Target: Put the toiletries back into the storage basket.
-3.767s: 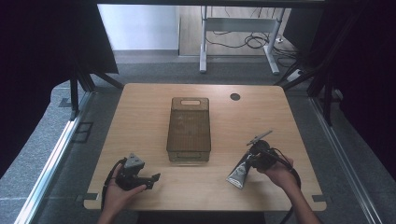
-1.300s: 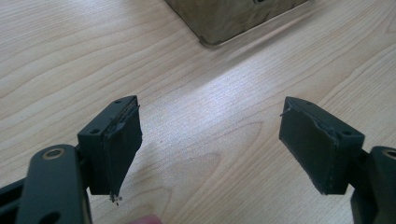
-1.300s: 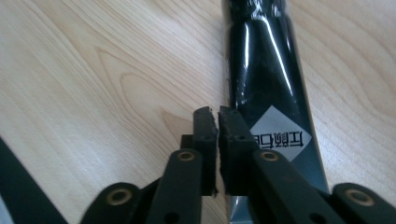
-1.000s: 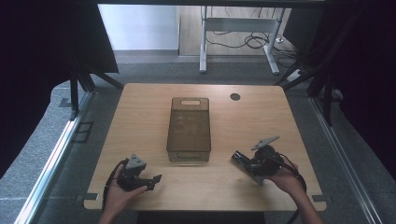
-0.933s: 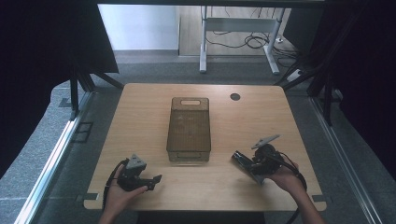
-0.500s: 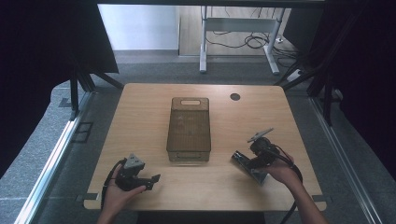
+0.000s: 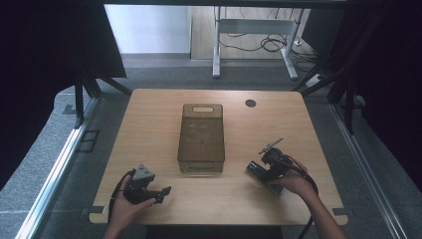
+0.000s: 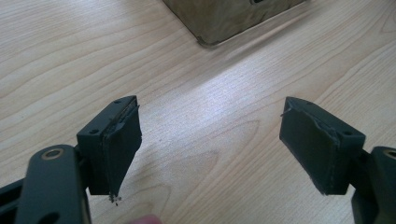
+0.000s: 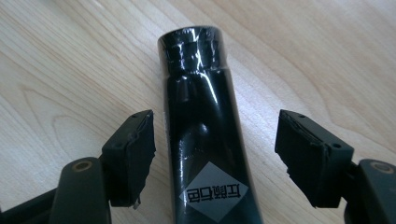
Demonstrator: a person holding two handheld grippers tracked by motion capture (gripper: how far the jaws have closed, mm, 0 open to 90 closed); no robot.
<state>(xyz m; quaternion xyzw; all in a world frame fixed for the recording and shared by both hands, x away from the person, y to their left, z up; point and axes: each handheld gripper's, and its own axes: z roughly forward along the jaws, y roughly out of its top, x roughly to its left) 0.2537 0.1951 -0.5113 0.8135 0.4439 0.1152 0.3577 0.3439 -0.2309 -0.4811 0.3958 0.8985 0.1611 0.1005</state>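
A glossy black tube [image 9: 205, 140] with a grey diamond label lies on the wooden table [image 7: 149, 124], its cap pointing away from my right gripper [image 9: 215, 121]. The jaws of that gripper have just been opening and now stand apart on either side of the tube, with gaps at both pads. From above, the right gripper [image 7: 259, 170] and the tube [image 7: 254, 167] sit to the right of the box's near end. My left gripper [image 8: 210, 107] is open over bare wood with nothing between its jaws, and the high view places it [image 7: 166, 191] near the table's front left.
A brownish see-through lidded box [image 7: 201, 137] lies lengthwise at the table's middle; its near corner [image 8: 224, 18] is just beyond the left gripper. A small black round hole [image 7: 250, 103] sits at the back right. Dark curtains flank the table.
The right hand has brought the tube down onto the table and shifted a little, and its jaws have spread off the tube. The left hand has stayed put.
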